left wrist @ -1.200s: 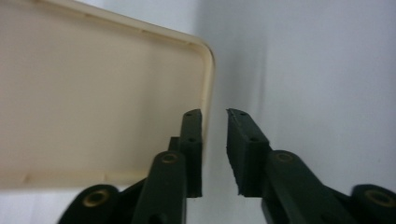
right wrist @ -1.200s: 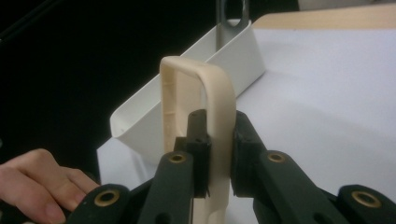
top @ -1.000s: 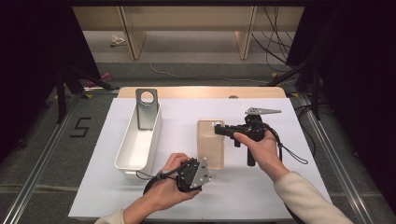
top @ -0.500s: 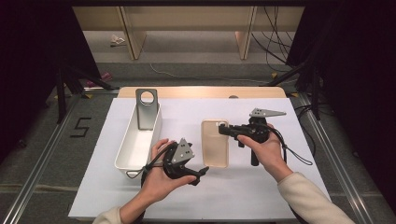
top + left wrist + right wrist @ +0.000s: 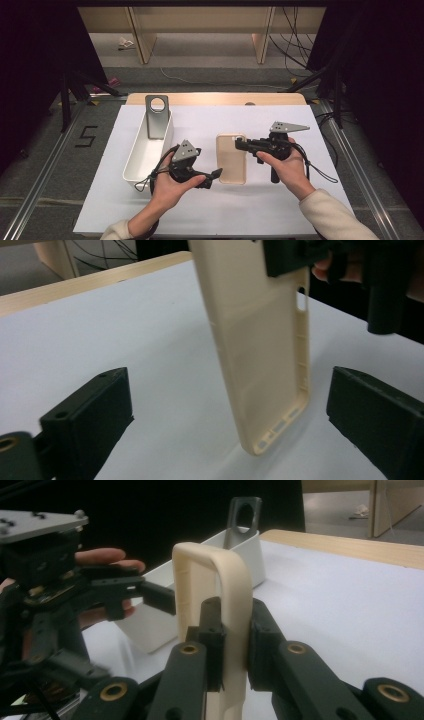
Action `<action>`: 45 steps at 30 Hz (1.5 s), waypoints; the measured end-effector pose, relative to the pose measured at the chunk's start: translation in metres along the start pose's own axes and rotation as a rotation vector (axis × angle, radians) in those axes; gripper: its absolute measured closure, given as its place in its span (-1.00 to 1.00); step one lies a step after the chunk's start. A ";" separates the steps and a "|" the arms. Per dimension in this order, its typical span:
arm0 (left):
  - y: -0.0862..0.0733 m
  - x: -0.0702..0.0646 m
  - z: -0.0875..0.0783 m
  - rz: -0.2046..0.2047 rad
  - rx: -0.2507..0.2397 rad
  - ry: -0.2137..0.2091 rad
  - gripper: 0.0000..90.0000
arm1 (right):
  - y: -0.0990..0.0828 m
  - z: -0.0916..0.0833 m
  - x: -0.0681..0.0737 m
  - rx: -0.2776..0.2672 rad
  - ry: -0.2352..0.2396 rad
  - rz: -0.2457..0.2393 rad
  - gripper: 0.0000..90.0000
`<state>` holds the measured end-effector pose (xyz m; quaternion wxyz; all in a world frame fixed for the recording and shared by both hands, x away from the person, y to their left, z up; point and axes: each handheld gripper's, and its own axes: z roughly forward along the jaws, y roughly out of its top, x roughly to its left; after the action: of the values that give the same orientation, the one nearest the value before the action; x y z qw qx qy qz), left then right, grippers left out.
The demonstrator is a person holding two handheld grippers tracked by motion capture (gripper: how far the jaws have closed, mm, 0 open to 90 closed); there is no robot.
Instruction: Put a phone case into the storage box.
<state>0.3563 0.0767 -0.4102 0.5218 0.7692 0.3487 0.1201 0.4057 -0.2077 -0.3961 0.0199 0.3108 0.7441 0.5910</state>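
A beige phone case (image 5: 231,159) lies lengthwise over the white table sheet (image 5: 280,210). My right gripper (image 5: 241,145) is shut on the rim at its far end; in the right gripper view the pads (image 5: 257,635) pinch the case (image 5: 210,565) edge-on. My left gripper (image 5: 212,177) sits at the case's near left corner. Its jaws have just been opening wide and have come in a touch since. In the left gripper view the gripper (image 5: 225,415) is open, with the near end of the case (image 5: 260,340) between the jaws and clear of both.
A long white bin (image 5: 145,155) stands left of the case, with a grey metal bracket (image 5: 157,117) with a round hole upright at its far end. The table's wooden edge (image 5: 215,98) runs along the back. Cables trail from both grippers.
My left hand has moved up and to the left, away from the front edge, and its jaws have spread wide beside the case's near end. The right gripper keeps its grip on the case.
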 end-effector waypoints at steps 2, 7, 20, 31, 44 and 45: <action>0.002 0.003 -0.002 -0.038 -0.024 -0.002 -0.81 | 0.000 0.002 0.003 0.004 0.006 -0.009 0.79; 0.010 0.006 -0.006 -0.086 -0.087 0.002 -0.59 | -0.001 0.006 0.011 0.009 0.020 -0.024 0.79; 0.020 0.001 -0.007 -0.127 -0.150 0.028 0.17 | -0.005 0.009 0.013 0.002 0.004 -0.023 0.79; 0.022 -0.001 -0.004 -0.152 -0.146 0.046 0.56 | -0.005 0.013 0.017 0.009 0.005 -0.033 0.79; 0.022 0.000 -0.006 -0.180 -0.143 0.084 0.80 | -0.006 0.014 0.018 0.013 -0.013 -0.054 0.79; 0.022 0.000 -0.006 -0.178 -0.142 0.088 0.81 | -0.006 0.014 0.018 0.013 -0.015 -0.056 0.79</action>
<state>0.3616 0.0760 -0.3885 0.5679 0.6901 0.4290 0.1314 0.3938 -0.1875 -0.3997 0.0399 0.2942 0.7563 0.5830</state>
